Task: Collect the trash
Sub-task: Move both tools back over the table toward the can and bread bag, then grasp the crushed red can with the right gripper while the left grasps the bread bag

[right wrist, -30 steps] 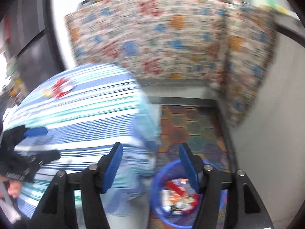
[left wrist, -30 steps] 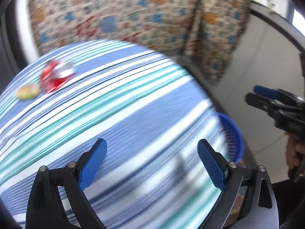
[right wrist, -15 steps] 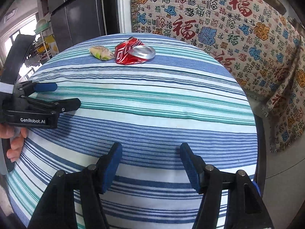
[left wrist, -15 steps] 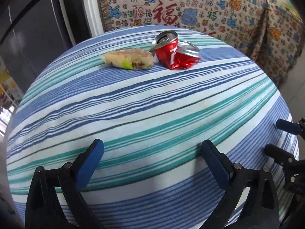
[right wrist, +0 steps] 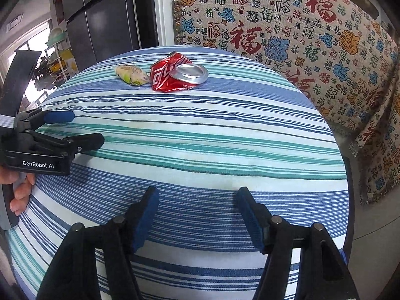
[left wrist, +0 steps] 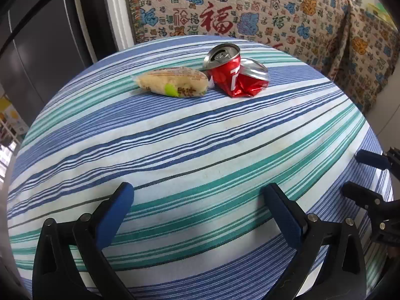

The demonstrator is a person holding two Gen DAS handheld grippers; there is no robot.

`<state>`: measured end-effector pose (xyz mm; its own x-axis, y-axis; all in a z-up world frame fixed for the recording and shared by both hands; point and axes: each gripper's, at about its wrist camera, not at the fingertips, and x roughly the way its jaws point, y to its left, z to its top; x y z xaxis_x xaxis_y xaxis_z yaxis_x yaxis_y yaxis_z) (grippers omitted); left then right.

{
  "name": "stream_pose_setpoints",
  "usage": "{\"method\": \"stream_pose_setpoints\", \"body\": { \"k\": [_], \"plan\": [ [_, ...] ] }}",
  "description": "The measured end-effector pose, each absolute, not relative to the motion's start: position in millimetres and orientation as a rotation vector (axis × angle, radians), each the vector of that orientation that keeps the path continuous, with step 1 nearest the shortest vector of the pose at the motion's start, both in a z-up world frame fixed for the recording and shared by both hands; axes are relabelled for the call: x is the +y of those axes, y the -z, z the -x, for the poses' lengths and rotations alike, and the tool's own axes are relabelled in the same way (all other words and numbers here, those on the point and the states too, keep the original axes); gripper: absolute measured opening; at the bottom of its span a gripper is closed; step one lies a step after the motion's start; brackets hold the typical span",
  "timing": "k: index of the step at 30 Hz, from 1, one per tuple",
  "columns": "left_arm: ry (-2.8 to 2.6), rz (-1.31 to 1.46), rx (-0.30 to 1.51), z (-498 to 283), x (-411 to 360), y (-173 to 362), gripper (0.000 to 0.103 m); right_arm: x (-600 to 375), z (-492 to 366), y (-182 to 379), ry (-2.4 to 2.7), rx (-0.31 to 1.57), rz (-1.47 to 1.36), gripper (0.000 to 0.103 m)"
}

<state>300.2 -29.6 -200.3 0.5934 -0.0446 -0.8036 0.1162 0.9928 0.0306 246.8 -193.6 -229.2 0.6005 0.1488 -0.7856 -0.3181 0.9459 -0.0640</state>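
A crushed red can (left wrist: 235, 75) lies at the far side of the striped round table (left wrist: 200, 155), with a yellowish snack wrapper (left wrist: 173, 81) touching its left. Both show in the right wrist view too: the can (right wrist: 175, 75) and the wrapper (right wrist: 131, 74). My left gripper (left wrist: 200, 205) is open and empty over the near part of the table, far short of the trash. My right gripper (right wrist: 197, 210) is open and empty over the near edge; it also shows at the right of the left wrist view (left wrist: 357, 172). The left gripper shows at the left of the right wrist view (right wrist: 82, 127).
A patterned cloth with red characters (left wrist: 225, 12) hangs behind the table and drapes down on the right (right wrist: 350, 62). A dark fridge (right wrist: 105, 20) stands at the back left. Floor shows right of the table (right wrist: 370, 237).
Both views swung from the blue bin and floor at the table's right back over the table. The can and wrapper now sit nearer and more central. Both grippers stay open.
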Motion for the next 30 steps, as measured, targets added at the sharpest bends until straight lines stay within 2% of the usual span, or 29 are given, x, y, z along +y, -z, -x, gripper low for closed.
{"method": "stream_pose_setpoints", "body": {
  "k": [6, 12, 19, 26, 28, 30],
  "plan": [
    [0.187, -0.14, 0.946, -311.0, -21.4, 195.8, 0.102, -191.8, -249.8, 230.4, -0.268, 0.864, 0.202, 0.069],
    [0.41, -0.184, 0.854, -357.9, 21.9, 159.5, 0.102, -192.9, -249.5, 231.0, -0.28, 0.863, 0.211, 0.069],
    [0.621, -0.334, 0.8, -402.6, 4.5, 140.0, 0.102, -192.0, -250.6, 232.5, -0.283, 0.855, 0.213, 0.069],
    [0.801, -0.47, 0.894, -431.3, -28.0, 170.5, 0.102, -190.0, -253.4, 233.1, -0.281, 0.855, 0.209, 0.069],
    [0.832, -0.496, 0.928, -426.4, -28.5, 179.7, 0.098, -189.8, -253.9, 233.0, -0.283, 0.855, 0.211, 0.069],
    [0.857, -0.528, 0.927, -414.1, -27.1, 183.5, 0.084, -189.6, -254.7, 232.8, -0.285, 0.857, 0.212, 0.069]
  ]
}}
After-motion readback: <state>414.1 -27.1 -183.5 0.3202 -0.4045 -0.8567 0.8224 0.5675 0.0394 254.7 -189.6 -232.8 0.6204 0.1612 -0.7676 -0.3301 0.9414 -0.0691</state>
